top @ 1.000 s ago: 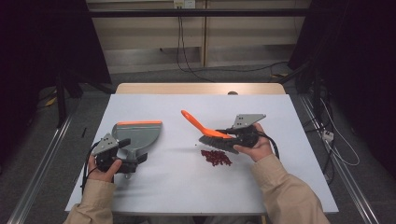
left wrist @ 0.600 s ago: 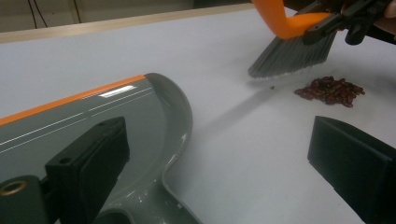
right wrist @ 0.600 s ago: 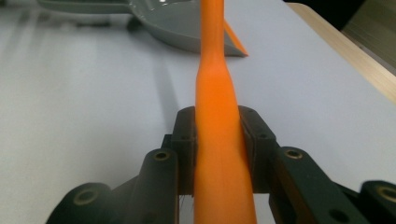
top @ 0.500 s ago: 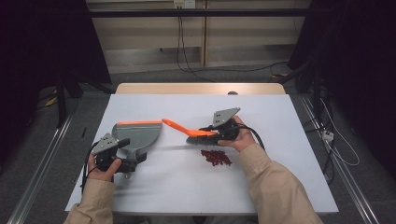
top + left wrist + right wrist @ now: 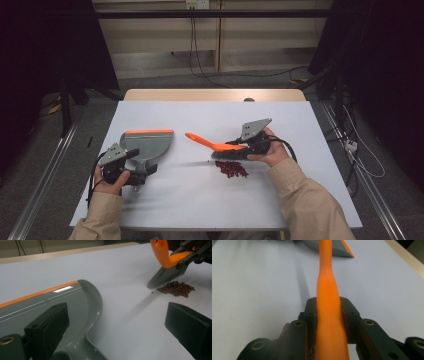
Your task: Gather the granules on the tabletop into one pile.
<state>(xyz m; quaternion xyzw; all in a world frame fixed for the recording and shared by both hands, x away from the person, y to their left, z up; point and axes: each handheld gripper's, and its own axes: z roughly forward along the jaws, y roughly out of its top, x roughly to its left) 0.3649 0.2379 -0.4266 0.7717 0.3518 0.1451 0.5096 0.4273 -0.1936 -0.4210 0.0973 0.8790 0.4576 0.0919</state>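
The sweeping was only at its beginning, as I judge it. The red beans (image 5: 231,168) lay all together in one small heap on the white worktop (image 5: 210,200), and none of them had reached the dustpan (image 5: 148,146). What was left was almost everything: to push the heap across the bare worktop to the pan and onto its tray.

The right tool (image 5: 250,145) was closed tightly on the orange handle of the brush (image 5: 215,146); in the right gripper view the two black pads pressed on both sides of the handle (image 5: 328,315). The handle pointed away from this tool, toward the dustpan, and the grey bristles (image 5: 166,276) hung below the tool with their tips on or just above the worktop, at the edge of the heap. One single bean (image 5: 152,292) lay a little apart from the others.

The left tool (image 5: 117,167) held the dustpan by its short grey handle, but how closely its jaws were shut on it I cannot tell. The pan lay flat just in front of this tool, with its orange lip (image 5: 149,132) on the far side.

The beans were small, dark red and shiny, packed close in a low flat heap. They lay just under the right tool and well apart from the left tool and the dustpan.
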